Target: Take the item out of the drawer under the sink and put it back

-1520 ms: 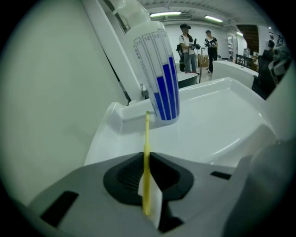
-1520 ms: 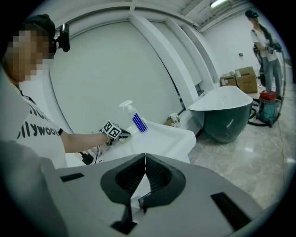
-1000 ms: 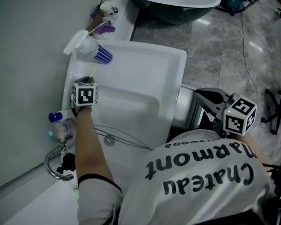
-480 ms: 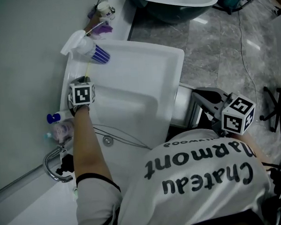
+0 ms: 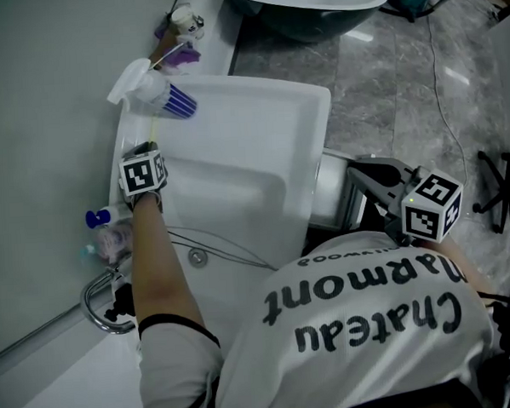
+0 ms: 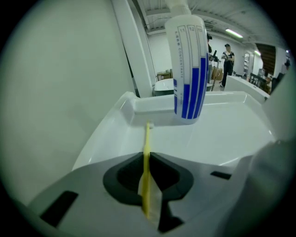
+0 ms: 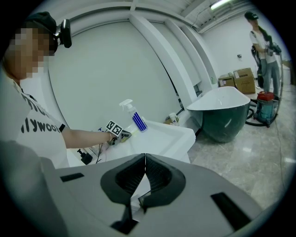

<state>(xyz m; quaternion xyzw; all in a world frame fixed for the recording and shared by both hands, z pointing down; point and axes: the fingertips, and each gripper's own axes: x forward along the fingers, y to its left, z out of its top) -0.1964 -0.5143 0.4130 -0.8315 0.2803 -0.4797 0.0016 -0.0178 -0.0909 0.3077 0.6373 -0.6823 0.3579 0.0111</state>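
Observation:
My left gripper (image 5: 146,150) is shut on a thin yellow stick (image 6: 147,152), held edge-on between the pads, with its far tip pointing along the sink's back-left rim. The stick's tip ends just short of a white spray bottle with blue stripes (image 6: 188,69), which lies tilted at the rim's corner (image 5: 160,91). My right gripper (image 7: 145,159) hangs shut and empty in front of the sink, low at the right (image 5: 375,182). The space under the sink (image 5: 329,186) is mostly hidden, and I cannot make out the drawer.
The white sink (image 5: 268,121) has a drain (image 5: 196,256) and a chrome faucet (image 5: 100,308) at its near-left. A blue-capped bottle (image 5: 100,218) stands by the wall. A dark bathtub (image 5: 313,8) is beyond, on a grey marble floor (image 5: 403,97). People stand far off (image 7: 263,41).
The left gripper with the yellow stick has edged slightly toward the wall side of the sink rim. The right gripper has stayed in place.

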